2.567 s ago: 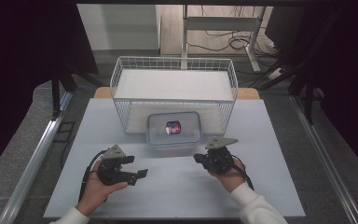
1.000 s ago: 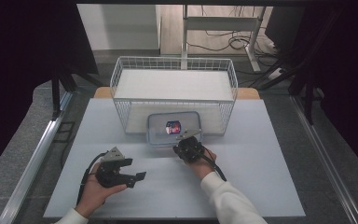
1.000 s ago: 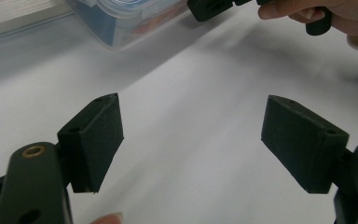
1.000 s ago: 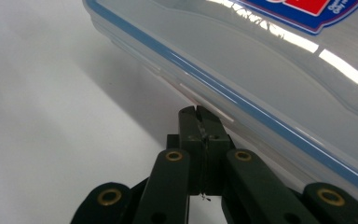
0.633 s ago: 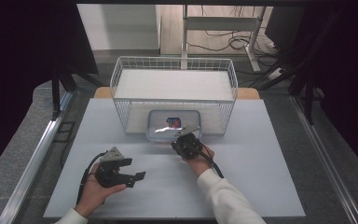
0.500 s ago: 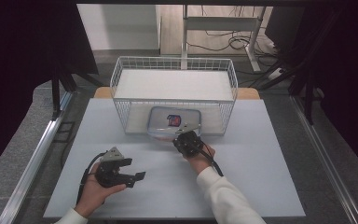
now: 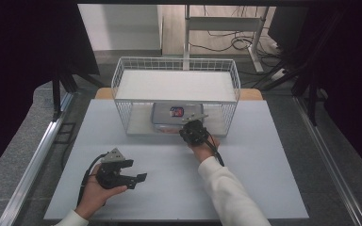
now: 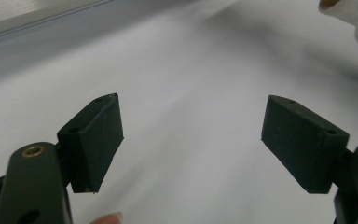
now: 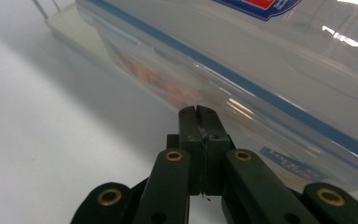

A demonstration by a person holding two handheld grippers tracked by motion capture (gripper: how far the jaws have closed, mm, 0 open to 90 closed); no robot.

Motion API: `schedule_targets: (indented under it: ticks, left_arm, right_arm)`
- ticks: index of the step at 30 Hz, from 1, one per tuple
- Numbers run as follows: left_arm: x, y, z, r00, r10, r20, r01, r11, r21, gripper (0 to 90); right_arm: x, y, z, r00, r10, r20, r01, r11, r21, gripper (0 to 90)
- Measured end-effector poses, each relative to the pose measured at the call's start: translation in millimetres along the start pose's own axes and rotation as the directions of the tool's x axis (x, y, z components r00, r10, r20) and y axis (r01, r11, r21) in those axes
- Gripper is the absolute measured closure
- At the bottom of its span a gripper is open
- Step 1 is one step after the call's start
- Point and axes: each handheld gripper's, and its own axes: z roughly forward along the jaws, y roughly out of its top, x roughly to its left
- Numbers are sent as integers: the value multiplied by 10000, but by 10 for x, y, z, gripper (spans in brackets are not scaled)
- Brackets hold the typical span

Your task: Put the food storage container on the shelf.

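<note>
Your right gripper (image 7: 192,128) has its jaws pressed together with nothing between them, tips touching the near side wall of the one clear plastic container (image 7: 175,115). That container sits directly ahead of those tips, inside the lower level of the single wire rack (image 7: 176,84), just past the rack's open front edge. Rack wires stand close on either side of your right gripper, so sideways room is tight there. Your left gripper (image 7: 122,173) has its jaws spread wide and empty, over bare white table (image 7: 273,160), well apart from the rack, with free surface all around it.
</note>
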Motion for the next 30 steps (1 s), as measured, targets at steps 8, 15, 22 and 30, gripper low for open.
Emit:
schedule_targets:
  ticks: [8, 15, 22, 30]
  left_arm:
    - [9, -1, 2, 10000, 49, 10, -49, 10000, 68, 206]
    - [11, 1, 16, 10000, 2, 16, -2, 10000, 60, 206]
    - [17, 1, 16, 10000, -17, -10, 17, 10000, 54, 206]
    - [18, 1, 24, 10000, 7, -49, -7, 10000, 78, 206]
  right_arm:
    - [-31, 53, 51, 9998, 153, 94, -153, 9999, 16, 892]
    - [-41, 76, 101, 9996, 220, 198, -219, 9997, -64, 893]
    - [-41, 18, 103, 9994, 165, 300, -166, 9998, 54, 893]
    - [29, -128, -215, 9988, -474, -144, 475, 9989, 15, 892]
